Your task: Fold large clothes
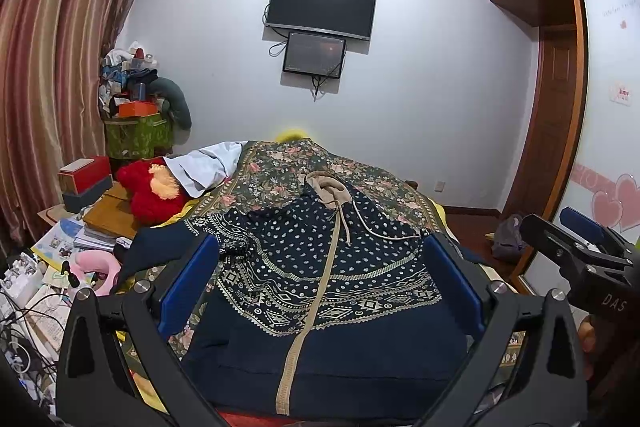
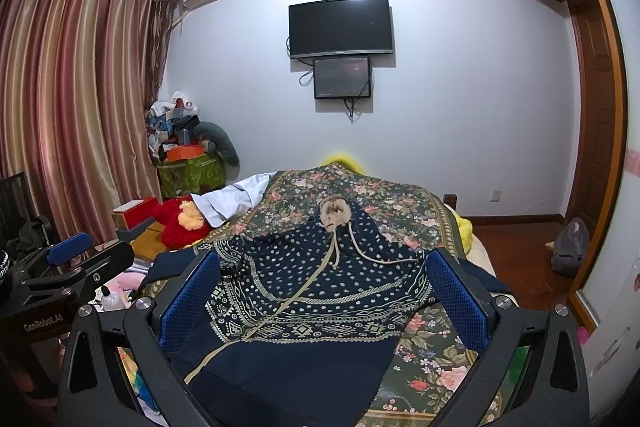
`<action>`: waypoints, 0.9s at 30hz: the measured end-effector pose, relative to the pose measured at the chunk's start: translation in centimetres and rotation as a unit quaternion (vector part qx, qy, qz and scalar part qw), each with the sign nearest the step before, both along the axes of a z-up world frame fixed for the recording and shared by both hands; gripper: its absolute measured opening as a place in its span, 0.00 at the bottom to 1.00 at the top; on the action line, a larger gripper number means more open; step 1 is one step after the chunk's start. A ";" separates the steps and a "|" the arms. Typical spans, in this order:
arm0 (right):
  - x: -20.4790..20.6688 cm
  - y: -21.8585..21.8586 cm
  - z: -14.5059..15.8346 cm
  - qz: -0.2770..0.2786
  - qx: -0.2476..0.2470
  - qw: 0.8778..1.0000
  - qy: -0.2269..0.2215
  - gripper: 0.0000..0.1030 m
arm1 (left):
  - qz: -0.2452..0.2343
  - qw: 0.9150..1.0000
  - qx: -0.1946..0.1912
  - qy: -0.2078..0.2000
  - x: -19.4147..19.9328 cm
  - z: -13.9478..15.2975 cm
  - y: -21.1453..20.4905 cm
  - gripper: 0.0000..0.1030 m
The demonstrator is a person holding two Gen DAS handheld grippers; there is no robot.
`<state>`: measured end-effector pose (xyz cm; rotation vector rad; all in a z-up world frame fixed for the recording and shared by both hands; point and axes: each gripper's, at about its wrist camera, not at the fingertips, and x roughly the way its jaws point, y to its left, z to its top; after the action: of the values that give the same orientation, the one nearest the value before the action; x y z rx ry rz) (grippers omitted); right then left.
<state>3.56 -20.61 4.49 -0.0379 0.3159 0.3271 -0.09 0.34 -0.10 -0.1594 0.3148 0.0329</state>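
Observation:
A navy patterned hoodie (image 1: 328, 291) with a beige zipper, hood lining and drawcords lies spread on the floral bedspread (image 1: 288, 163), hood toward the far wall. My left gripper (image 1: 320, 267) hovers above its lower half, open, nothing between the blue pads (image 1: 188, 283). The right gripper (image 1: 580, 243) shows at that view's right edge. In the right wrist view the hoodie (image 2: 304, 307) lies below my right gripper (image 2: 324, 287), which is open and empty. The left gripper (image 2: 80, 255) appears at the left there.
A red plush toy (image 1: 148, 187) and a white garment (image 1: 204, 163) lie at the bed's far left. Boxes, books and cables (image 1: 60, 247) crowd the left side. A wardrobe (image 1: 600, 107) stands on the right, a bag (image 2: 572, 247) on the floor.

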 end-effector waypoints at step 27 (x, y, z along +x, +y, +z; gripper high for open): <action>0.1 -0.2 0.0 0.000 0.003 1.000 0.000 1.00 | -0.003 1.000 0.000 0.000 0.2 -0.1 -0.1 1.00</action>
<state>3.64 -20.78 4.44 -0.0320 0.3148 0.3288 0.07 0.27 -0.15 -0.1582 0.3154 0.0280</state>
